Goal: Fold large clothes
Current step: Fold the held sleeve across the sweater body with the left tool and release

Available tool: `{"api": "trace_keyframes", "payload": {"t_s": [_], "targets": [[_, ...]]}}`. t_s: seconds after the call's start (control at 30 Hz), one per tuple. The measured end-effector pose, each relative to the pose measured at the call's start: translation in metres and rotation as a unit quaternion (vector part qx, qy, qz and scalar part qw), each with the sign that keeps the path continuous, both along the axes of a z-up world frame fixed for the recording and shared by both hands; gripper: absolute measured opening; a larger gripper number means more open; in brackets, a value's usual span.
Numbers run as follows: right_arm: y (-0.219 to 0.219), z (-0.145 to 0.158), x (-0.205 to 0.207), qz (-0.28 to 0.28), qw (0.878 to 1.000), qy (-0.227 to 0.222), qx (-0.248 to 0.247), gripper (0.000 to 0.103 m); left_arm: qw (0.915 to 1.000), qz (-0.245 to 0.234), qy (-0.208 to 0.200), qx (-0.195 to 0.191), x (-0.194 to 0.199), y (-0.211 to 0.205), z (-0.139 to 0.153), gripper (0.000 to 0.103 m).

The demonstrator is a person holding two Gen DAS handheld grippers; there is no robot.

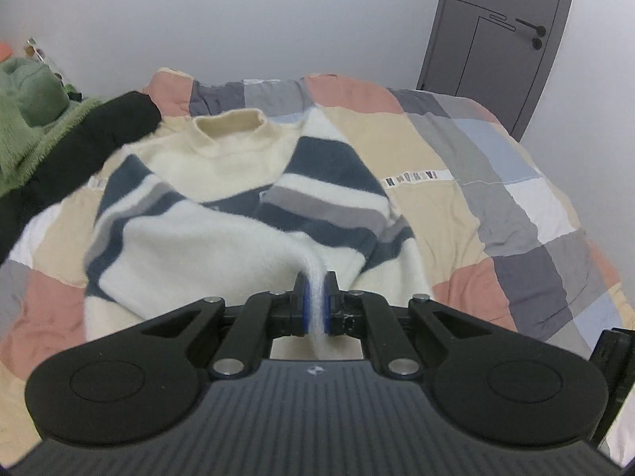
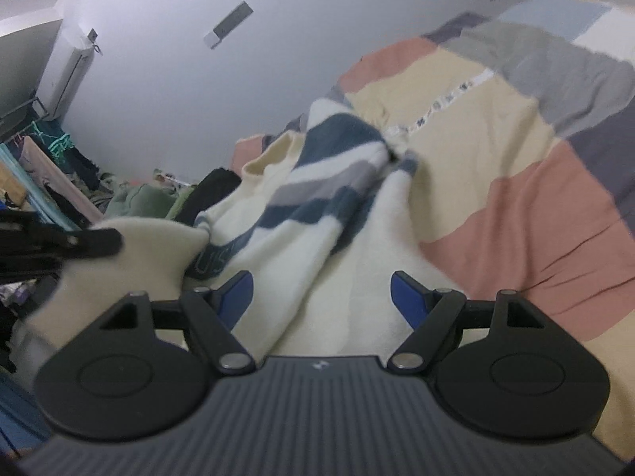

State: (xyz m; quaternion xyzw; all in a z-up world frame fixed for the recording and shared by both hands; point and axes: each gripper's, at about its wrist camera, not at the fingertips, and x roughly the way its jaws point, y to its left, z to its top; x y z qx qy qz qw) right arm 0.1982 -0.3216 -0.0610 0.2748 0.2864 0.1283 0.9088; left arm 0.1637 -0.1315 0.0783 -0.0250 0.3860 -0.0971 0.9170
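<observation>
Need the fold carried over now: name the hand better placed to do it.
Left: its fingers already pinch the sweater's white edge. The right gripper is open above the cloth, holding nothing.

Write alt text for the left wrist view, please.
The left gripper is shut on a pinch of white fabric from a striped sweater spread on a patchwork quilt. A grey door stands behind.
</observation>
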Motion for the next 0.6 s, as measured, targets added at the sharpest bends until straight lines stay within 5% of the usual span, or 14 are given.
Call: {"api": "trace_keyframes", "payload": {"t_s": [0.1, 0.17, 0.33, 0.6], "targets": [[0.001, 0.000, -0.001, -0.001, 1.000, -0.007, -0.016, 0.079, 0.9997, -0.004, 0.015, -0.020, 0.010, 0.018, -0.015, 0.019], [-0.001, 0.000, -0.002, -0.006, 1.000, -0.009, -0.015, 0.079, 0.9992, 0.007, 0.018, -0.035, 0.008, 0.029, -0.023, 0.057], [-0.003, -0.004, -0.002, -0.001, 1.000, -0.005, -0.003, 0.079, 0.9956, 0.053, 0.002, -0.078, -0.019, 0.068, -0.045, 0.060], [0.017, -0.008, -0.003, 0.042, 0.999, -0.011, -0.008, 0.080, 0.9906, 0.125, -0.016, -0.052, -0.084, 0.130, -0.088, 0.061]]}}
